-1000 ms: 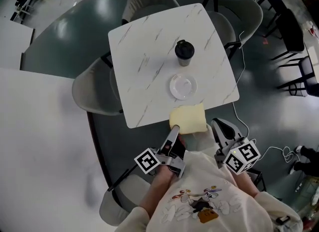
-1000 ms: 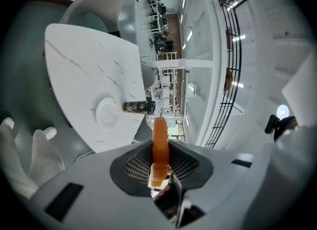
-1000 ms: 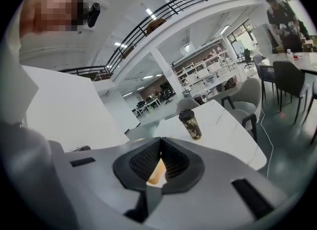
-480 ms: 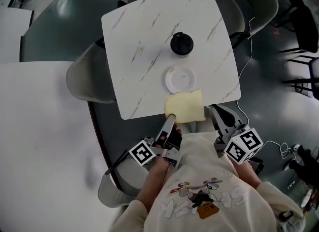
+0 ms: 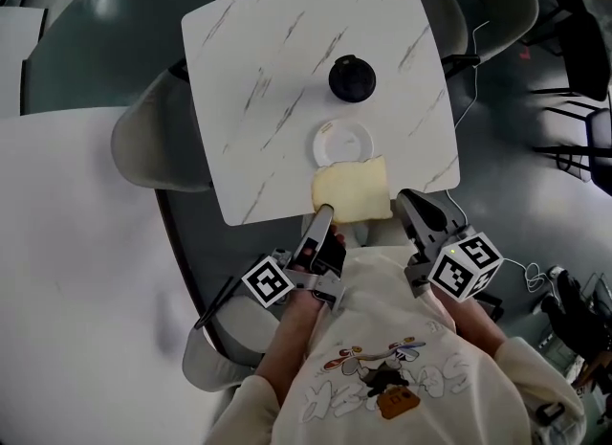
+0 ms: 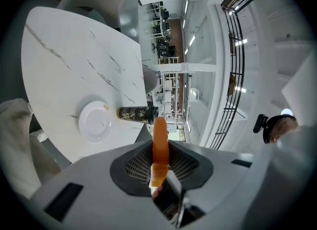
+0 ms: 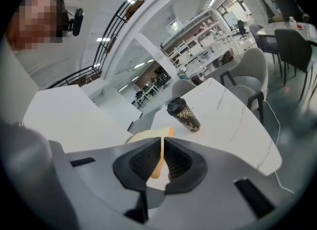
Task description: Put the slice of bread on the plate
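Note:
A pale yellow slice of bread (image 5: pixel 352 190) hangs over the near edge of the white marble table (image 5: pixel 268 70), and its far edge overlaps the near rim of the small white plate (image 5: pixel 340 137). My left gripper (image 5: pixel 323 215) is shut on the slice's near left corner. In the left gripper view the bread (image 6: pixel 159 135) stands edge-on between the pads of the left gripper (image 6: pixel 159 163), with the plate (image 6: pixel 95 121) beyond it to the left. My right gripper (image 5: pixel 413 206) sits just right of the slice with its jaws together and nothing in them. In the right gripper view the bread (image 7: pixel 146 136) shows past the right gripper (image 7: pixel 162 154).
A dark lidded paper cup (image 5: pixel 352 77) stands just beyond the plate; it also shows as the cup (image 6: pixel 136 114) and the cup (image 7: pixel 183 115). Grey chairs (image 5: pixel 143 142) surround the table. A cable (image 5: pixel 469 99) trails over the floor at the right.
Both grippers moved forward over the table edge. The bread travelled with the left gripper from off the edge to where it overlaps the plate's near rim.

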### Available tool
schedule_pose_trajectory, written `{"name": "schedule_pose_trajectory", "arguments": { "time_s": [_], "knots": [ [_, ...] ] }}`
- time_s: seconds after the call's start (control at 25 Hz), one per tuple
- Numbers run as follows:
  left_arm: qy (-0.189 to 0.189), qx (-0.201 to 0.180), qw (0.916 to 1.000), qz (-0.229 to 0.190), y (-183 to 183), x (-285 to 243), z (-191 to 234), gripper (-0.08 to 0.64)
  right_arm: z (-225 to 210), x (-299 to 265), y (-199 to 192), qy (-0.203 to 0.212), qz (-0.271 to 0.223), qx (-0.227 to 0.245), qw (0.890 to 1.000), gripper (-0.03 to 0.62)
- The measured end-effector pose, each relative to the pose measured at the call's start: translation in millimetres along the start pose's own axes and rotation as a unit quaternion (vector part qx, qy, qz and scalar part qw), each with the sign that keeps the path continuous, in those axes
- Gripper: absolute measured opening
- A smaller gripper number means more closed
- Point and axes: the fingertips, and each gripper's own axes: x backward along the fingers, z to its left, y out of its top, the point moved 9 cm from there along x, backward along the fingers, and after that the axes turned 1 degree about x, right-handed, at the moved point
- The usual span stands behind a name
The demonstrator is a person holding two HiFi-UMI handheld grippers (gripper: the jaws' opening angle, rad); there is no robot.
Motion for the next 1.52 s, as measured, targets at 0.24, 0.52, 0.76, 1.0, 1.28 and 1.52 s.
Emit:
{"name": "schedule_pose_trajectory", "arguments": {
  "time_s": [0.24,0.52,0.76,1.0,1.28,1.52],
  "knots": [
    [0.006,0.001,1.0,0.007,11.2,-9.9,2.4,0.097,-4.5,-11.6,4.8,0.002,0.013,-0.047,0.999,0.006],
    [0.015,-0.001,0.9998,-0.009,29.2,-29.1,21.9,0.097,-8.5,-33.4,1.8,-0.015,0.031,-0.031,0.999,0.006],
    [0.034,-0.029,0.999,-0.005,50.6,-39.8,54.7,0.097,-12.6,-56.1,-6.9,-0.029,0.038,-0.002,0.999,0.006],
    [0.053,-0.061,0.9967,0.003,69.8,-56.3,84.9,0.097,-15.3,-74.1,-13.3,-0.032,0.041,0.006,0.999,0.006],
    [0.063,-0.065,0.9958,0.015,74.7,-69.0,112.1,0.097,-20.8,-88.5,-21.1,-0.043,0.043,0.008,0.998,0.006],
    [0.066,-0.084,0.9936,0.036,73.0,-78.2,126.7,0.097,-28.7,-98.3,-23.1,-0.054,0.045,0.01,0.997,0.006]
  ]
}}
